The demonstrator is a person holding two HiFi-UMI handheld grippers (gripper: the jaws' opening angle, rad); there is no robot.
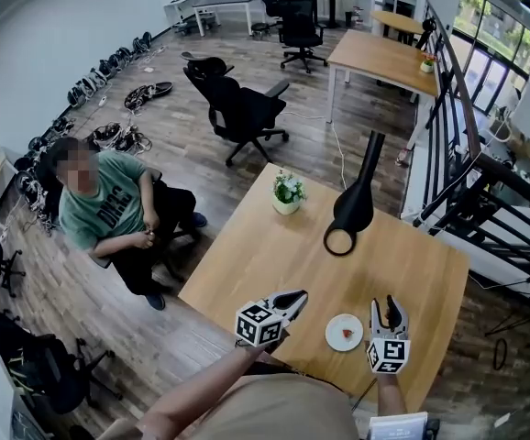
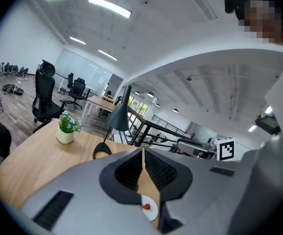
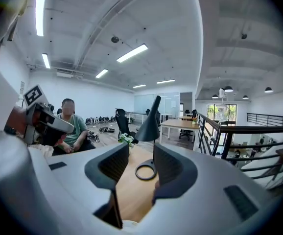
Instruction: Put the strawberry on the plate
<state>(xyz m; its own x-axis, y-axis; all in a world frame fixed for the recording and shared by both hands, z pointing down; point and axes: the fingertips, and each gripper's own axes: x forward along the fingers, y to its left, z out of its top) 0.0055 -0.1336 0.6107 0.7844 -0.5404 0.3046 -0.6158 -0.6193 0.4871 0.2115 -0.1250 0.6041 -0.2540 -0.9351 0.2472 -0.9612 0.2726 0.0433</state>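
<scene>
The strawberry [image 1: 347,335] lies on the white plate [image 1: 331,334] on the wooden table [image 1: 247,255]. At the plate's ten o'clock the left gripper [image 1: 300,295] is closed on nothing. At two o'clock the right gripper [image 1: 391,302] stands open and empty. A black lamp [image 1: 349,211] stands at twelve o'clock.

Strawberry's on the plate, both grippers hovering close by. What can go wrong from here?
1. The plate with the strawberry sits close to the near edge of the table, between the shut left gripper and the open, empty right gripper; a careless swing might knock it off.
2. The lamp stands just beyond; reaching forward might tip it.
</scene>
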